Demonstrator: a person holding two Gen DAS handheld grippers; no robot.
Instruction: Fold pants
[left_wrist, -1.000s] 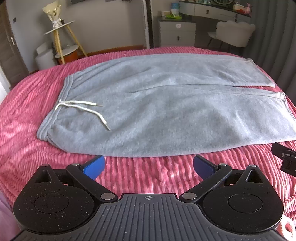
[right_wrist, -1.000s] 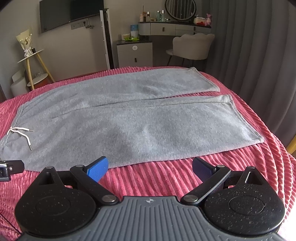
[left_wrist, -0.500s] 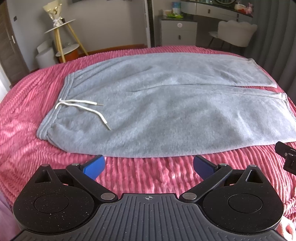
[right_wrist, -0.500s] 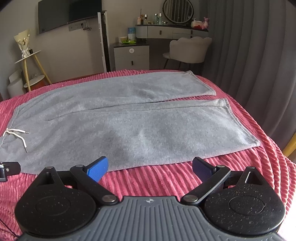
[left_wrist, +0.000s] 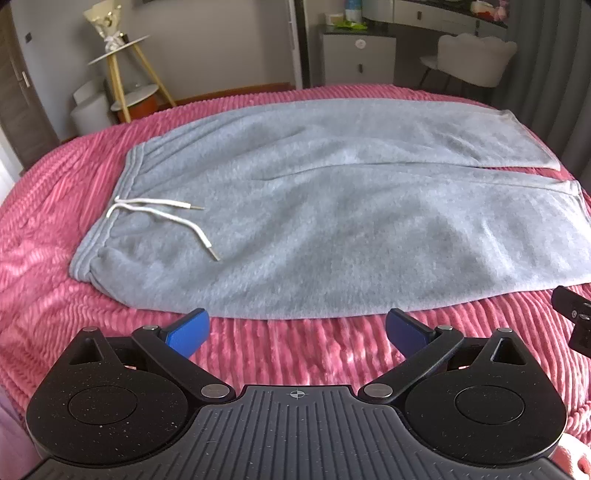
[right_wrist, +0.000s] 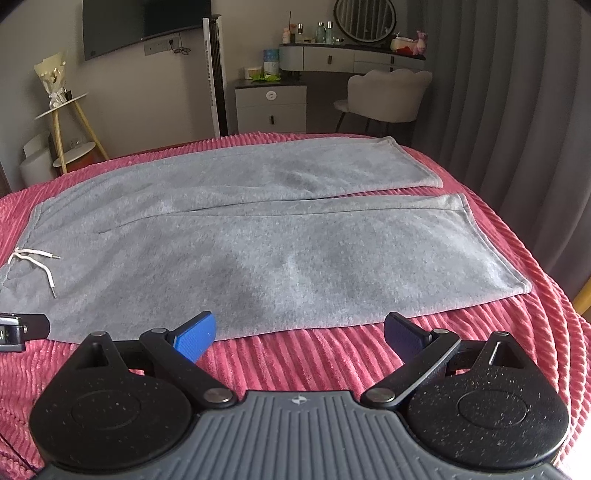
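Left wrist view: grey fleece sweatpants (left_wrist: 332, 221) lie spread flat on a ribbed pink bedspread (left_wrist: 55, 295), waistband to the left, legs running right, apparently laid out for folding, which has not begun.
Waistband: gathered elastic edge (left_wrist: 110, 206) with a white drawstring (left_wrist: 162, 218) trailing loose across the front, its tips resting on the fleece.
Left gripper: the left gripper (left_wrist: 295, 328) hovers over bare bedspread just short of the near edge of the sweatpants, jaws spread wide with nothing between them; blue ribbed pads (left_wrist: 188, 332) point at the hip section.
Right wrist view: the same sweatpants (right_wrist: 295, 251) seen from the cuff end, two legs side by side with a narrow strip of bedspread between the hems.
Right gripper: the right gripper (right_wrist: 299, 332) waits near the lower leg's near edge, jaws likewise wide apart and holding nothing.
Likely reason: paired stations along one long edge suggest a lengthwise fold, near leg lifted over far leg.
Fabric: soft, napped, limp; the edge will probably sag between the two grips.
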